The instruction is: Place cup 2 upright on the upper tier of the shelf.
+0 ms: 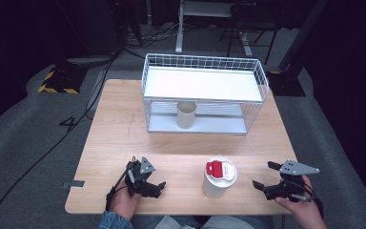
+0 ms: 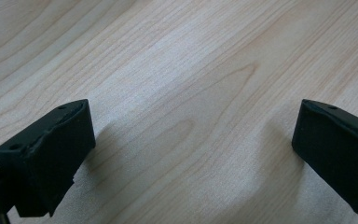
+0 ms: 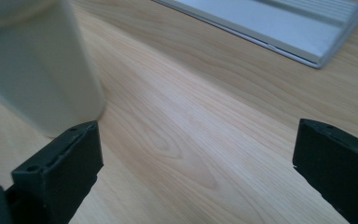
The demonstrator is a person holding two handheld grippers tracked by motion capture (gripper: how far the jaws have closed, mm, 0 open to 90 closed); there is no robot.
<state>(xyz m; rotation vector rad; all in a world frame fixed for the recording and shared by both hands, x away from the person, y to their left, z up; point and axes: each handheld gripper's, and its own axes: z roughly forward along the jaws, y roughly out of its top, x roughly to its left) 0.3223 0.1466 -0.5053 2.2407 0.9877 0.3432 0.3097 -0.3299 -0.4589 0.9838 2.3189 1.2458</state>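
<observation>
Here, nearest to me, my two hands sit at the front edge of the wooden table (image 1: 119,129), one on each side of the white cup (image 1: 218,182), which I take as my marker. That cup stands upright near the front edge, a little right of the middle, under a white lid with a red tab (image 1: 214,167).

My left gripper (image 1: 158,188) lies to the left of the cup, near it but not touching, low over the wood. In the left gripper view its jaws stand wide apart, with bare grain between them and nothing held.

My right gripper (image 1: 263,176) sits to the right of the cup, pointing toward it, with a clear gap to the cup's side. Its jaws also gape wide and grip nothing; in the right gripper view the cup's pale wall (image 3: 37,70) stands just beyond my left-hand jaw, outside the gap, though it is too blurred to say how close.

Behind the cup, well apart from it, stands a white wire rack (image 1: 205,93) with two levels. A beige cup (image 1: 186,114) stands upright on its lower shelf, almost straight back and slightly left of the white cup.
</observation>
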